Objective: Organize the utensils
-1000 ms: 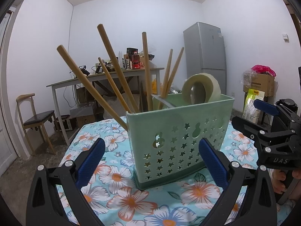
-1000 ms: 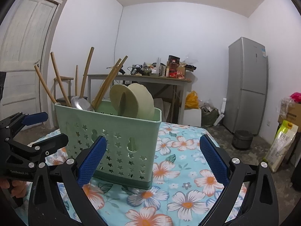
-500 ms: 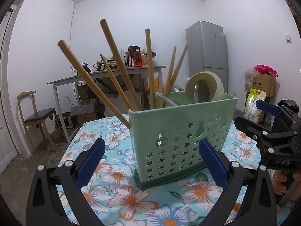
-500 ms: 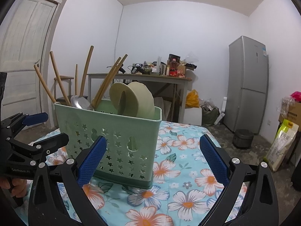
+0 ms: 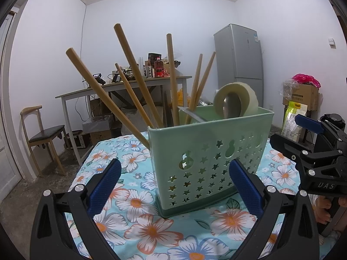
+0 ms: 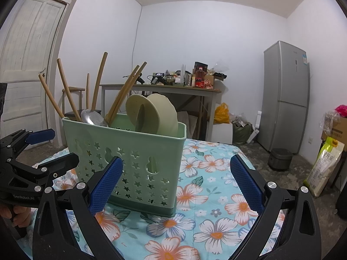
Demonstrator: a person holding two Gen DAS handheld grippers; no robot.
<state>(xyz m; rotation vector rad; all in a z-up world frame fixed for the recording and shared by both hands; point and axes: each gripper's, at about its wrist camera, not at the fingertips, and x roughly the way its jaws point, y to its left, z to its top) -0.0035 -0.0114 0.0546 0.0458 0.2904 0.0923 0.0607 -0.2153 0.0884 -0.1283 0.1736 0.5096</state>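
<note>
A: Start with the biggest thing. Where does the work sit?

B: On the floral tablecloth (image 5: 149,231). The green basket (image 5: 208,162) stands upright on it, and everything else I place from that basket.

A: And the claws?

B: The left gripper (image 5: 173,186) hangs low in front of the basket with its jaws spread wide and nothing between them. The right gripper (image 6: 175,186) is off the basket's other side, also released and empty. Neither touches the basket.

A: What's inside?

B: Wooden chopsticks (image 5: 138,80) fan out of the end nearer the left gripper, tilted at different angles. At the other end stands a pale bowl (image 6: 160,114) on edge, and a metal spoon (image 6: 93,117) lies between the two groups. Nothing seems to be left on the cloth around the basket.

A: So what's the step?

B: I'd judge sorting is nearly finished. If tidying follows, pinch one chopstick high on its shaft, lift it straight, and steady the basket wall, since it looks light and could tip
</note>
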